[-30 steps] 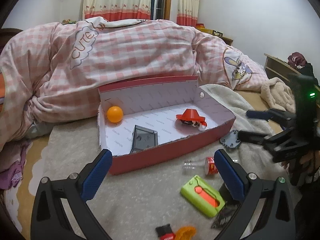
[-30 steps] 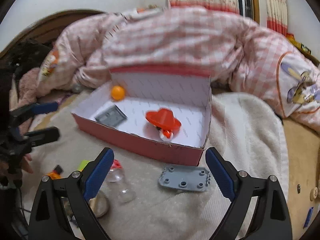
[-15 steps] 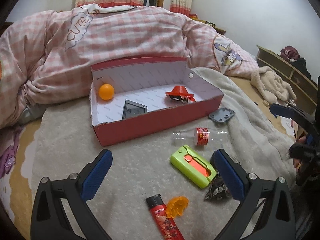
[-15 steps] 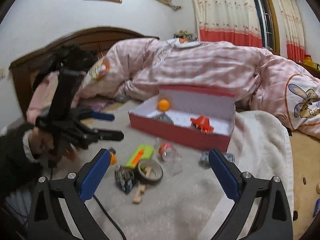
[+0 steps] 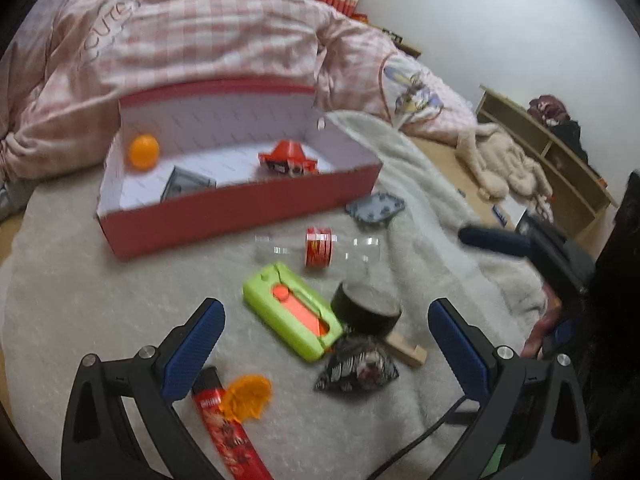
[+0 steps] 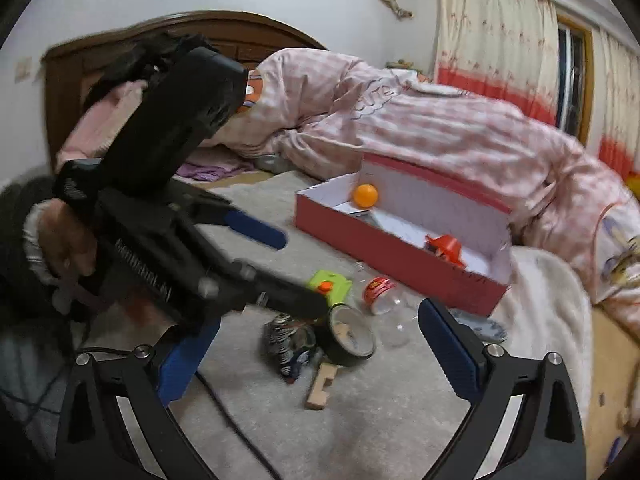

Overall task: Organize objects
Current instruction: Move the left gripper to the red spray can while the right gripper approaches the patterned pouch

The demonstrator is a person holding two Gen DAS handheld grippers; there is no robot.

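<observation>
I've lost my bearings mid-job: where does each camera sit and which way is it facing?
Left wrist: on the left gripper, looking down across the blanket toward the red box; its open fingers show, empty.
Right wrist: on the right gripper, facing the headboard side; its open fingers, the left gripper and the hand holding it show.
Both see the box, green case, tape roll.

Box (image 5: 240, 216): matt red cardboard, white paper lining. Blanket (image 5: 100, 300): rough fleecy cloth. Bottle (image 5: 320, 246): clear glossy plastic. Case (image 5: 292, 316): smooth green plastic. Block (image 6: 322, 386): bare wood.
</observation>
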